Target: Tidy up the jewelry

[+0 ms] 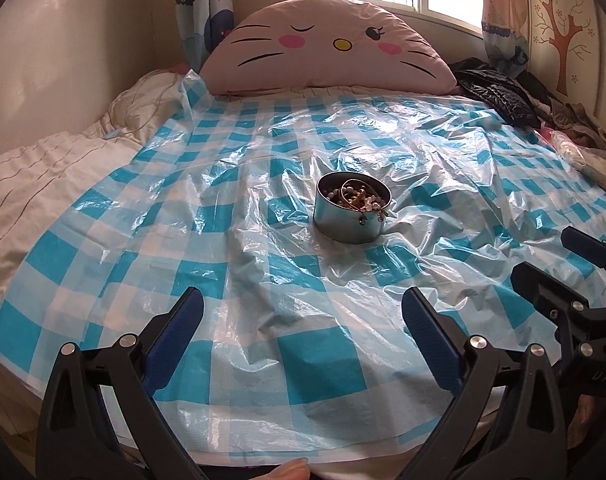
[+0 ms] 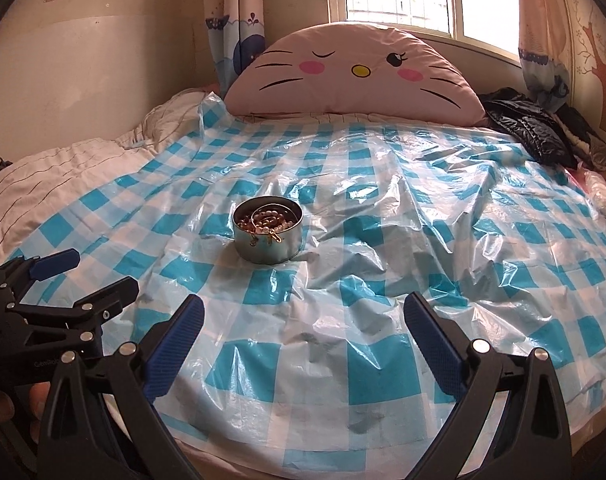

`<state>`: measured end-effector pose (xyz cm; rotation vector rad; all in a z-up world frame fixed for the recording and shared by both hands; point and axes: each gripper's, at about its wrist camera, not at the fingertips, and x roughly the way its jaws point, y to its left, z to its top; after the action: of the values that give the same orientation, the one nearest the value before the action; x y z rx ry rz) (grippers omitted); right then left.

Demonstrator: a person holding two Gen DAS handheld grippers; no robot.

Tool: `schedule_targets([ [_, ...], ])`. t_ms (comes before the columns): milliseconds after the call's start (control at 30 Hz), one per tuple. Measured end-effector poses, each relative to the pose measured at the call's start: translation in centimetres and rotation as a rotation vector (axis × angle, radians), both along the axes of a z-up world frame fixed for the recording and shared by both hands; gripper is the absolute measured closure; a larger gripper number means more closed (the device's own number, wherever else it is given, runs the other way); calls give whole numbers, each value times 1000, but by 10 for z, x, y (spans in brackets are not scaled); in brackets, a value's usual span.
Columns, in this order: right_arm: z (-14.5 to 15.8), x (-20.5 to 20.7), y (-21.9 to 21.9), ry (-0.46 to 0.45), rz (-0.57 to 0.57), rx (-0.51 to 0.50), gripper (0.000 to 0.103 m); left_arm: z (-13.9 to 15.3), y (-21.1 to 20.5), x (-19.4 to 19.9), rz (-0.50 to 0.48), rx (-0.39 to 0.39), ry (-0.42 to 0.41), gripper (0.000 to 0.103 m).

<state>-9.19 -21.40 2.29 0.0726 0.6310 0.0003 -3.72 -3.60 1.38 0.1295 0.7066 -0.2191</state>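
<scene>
A round metal tin (image 1: pixel 351 216) stands on the blue-and-white checked plastic sheet (image 1: pixel 183 240) in the middle of the bed. It holds a heap of jewelry (image 1: pixel 359 198): beads, pearls and gold chains, with one piece hanging over the front rim. The tin also shows in the right wrist view (image 2: pixel 267 236), with the jewelry (image 2: pixel 269 220) inside. My left gripper (image 1: pixel 303 312) is open and empty, near the bed's front edge, well short of the tin. My right gripper (image 2: pixel 303 316) is open and empty, also at the front, right of the left one.
A pink cat-face pillow (image 1: pixel 323 46) leans at the head of the bed under the window. Black jackets (image 1: pixel 499 96) and clothes lie at the far right. A white quilt (image 1: pixel 43 168) is bunched on the left. The plastic sheet is wrinkled.
</scene>
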Motion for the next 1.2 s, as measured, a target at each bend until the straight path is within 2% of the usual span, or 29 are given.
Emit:
schedule_targets([
  [100,1,-1,-5,-10,0,27,7,0,0,1,-5,-4,8,7],
  [200,3,-4,-18,-32,-7,106,7,4,2,7,-30,-36,34,7],
  [267,3,-3,-29,-31,-22,167,7,7,2,7,-22,-20,6,7],
  [400,0,0,-42,-13,-53,235,7,5,3,9,-16,-35,16,7],
  [700,-3,7,-23,30,-35,135,7,5,-1,8,-9,-10,-4,7],
  [1200,-4,7,-25,23,-38,153,7,5,-1,8,-3,-11,-3,7],
])
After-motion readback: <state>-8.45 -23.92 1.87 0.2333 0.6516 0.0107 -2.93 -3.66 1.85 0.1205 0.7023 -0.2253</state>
